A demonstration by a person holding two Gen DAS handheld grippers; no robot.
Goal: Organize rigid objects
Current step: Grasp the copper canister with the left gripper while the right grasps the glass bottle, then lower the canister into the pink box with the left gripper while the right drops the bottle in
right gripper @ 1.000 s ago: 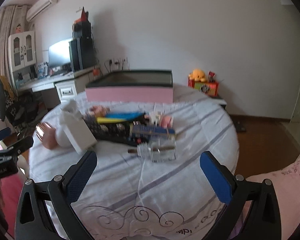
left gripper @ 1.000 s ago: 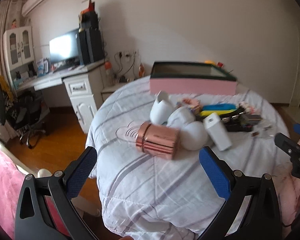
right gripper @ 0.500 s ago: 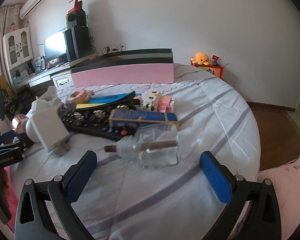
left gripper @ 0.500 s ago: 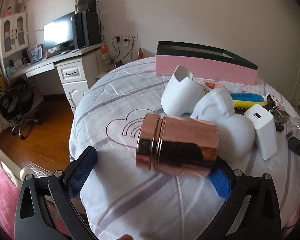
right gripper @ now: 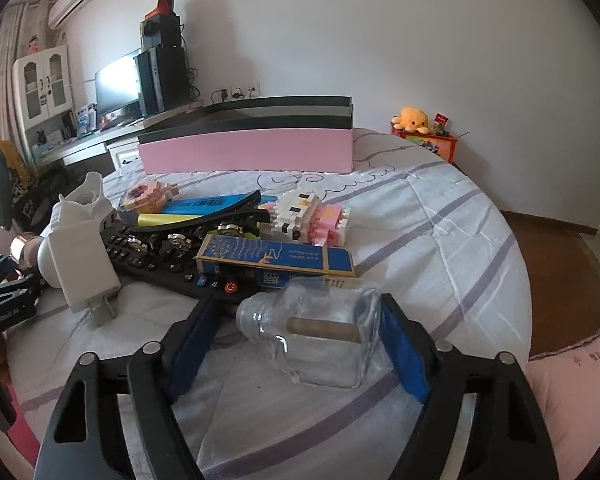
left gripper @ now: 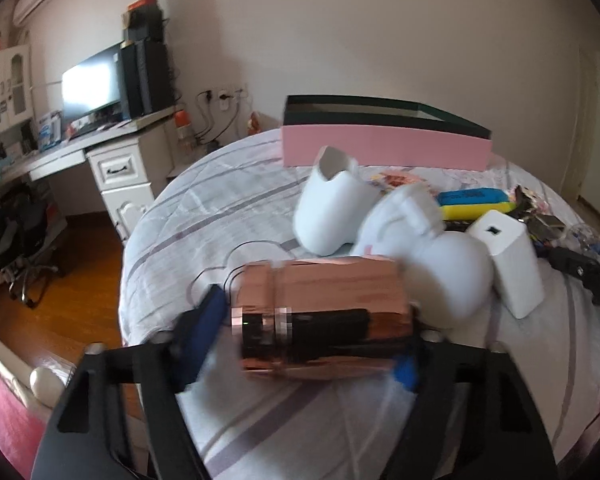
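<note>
Bedroom, round bed (right gripper: pixel 440 216) with striped white quilt; pink box (right gripper: pixel 244 152) at the far side is the reference. Clutter pile sits on the near side of the pink box: white charger (right gripper: pixel 82 264), black remote (right gripper: pixel 160 256), blue carton (right gripper: pixel 276 258), block toys (right gripper: pixel 308 216). Left tongs (left gripper: pixel 312 344): a second ago they were wide open and well short of the copper canister (left gripper: pixel 324 316); now they're around it, jaws closing, canister lying on its side between the blue pads, nearest thing to the camera and well in front of the pink box. The left pad looks just off the lid end and the right pad is hidden behind the canister; frame is blurred, can't confirm contact. White vase (left gripper: pixel 332 208) and a white rounded object (left gripper: pixel 452 272) lie between canister and pink box. Right tongs (right gripper: pixel 300 356): also fully open and far back a second ago; now straddling the clear glass bottle (right gripper: pixel 316 336), jaws closing, bottle on its side in front of the blue carton. Right pad looks at the bottle's base, left pad has a gap to the neck; not gripped yet.
</note>
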